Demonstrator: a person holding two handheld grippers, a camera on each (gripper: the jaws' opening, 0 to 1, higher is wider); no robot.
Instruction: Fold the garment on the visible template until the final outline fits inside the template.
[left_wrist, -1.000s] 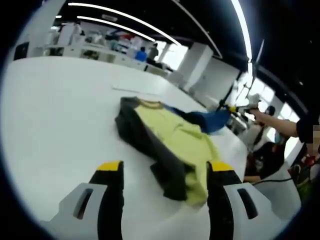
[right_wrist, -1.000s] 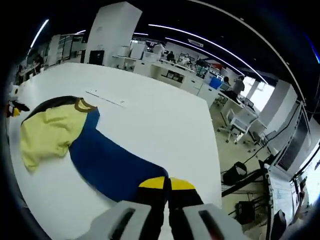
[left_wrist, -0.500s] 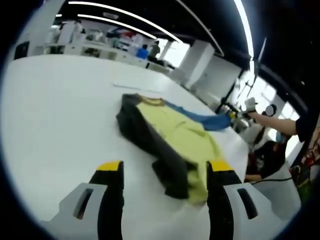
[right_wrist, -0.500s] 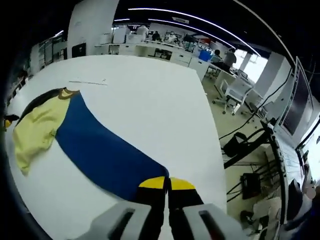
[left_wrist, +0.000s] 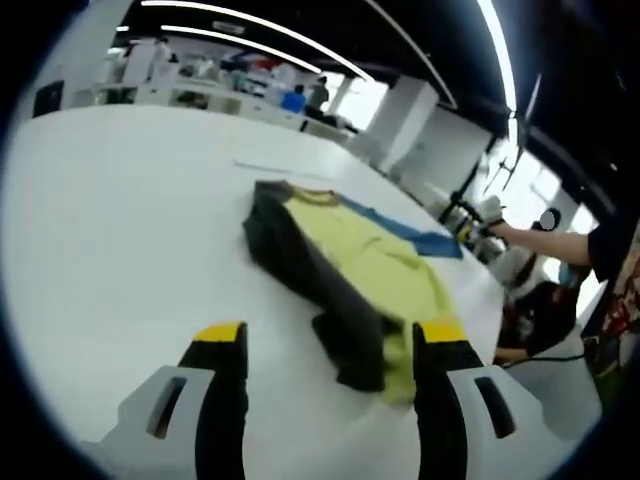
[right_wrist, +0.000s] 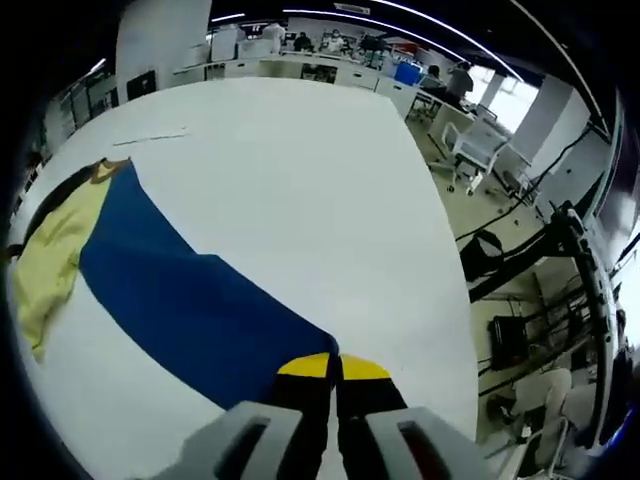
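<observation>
Right tongs (right_wrist: 337, 368) clamp the garment's (right_wrist: 190, 300) blue edge at 6 o'clock; left tongs (left_wrist: 330, 345) gape, empty. Garment sprawls on the tabletop (right_wrist: 300, 180). We judge overpulling risks dragging it askew.

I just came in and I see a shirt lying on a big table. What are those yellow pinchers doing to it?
A person is working a shirt on a big white table with two handheld grippers. The right gripper is shut on the shirt's blue part and has it stretched out over the table. The left gripper is open and hovers near the shirt's yellow and dark grey side, holding nothing. The shirt is spread out loosely, not yet folded small.
</observation>
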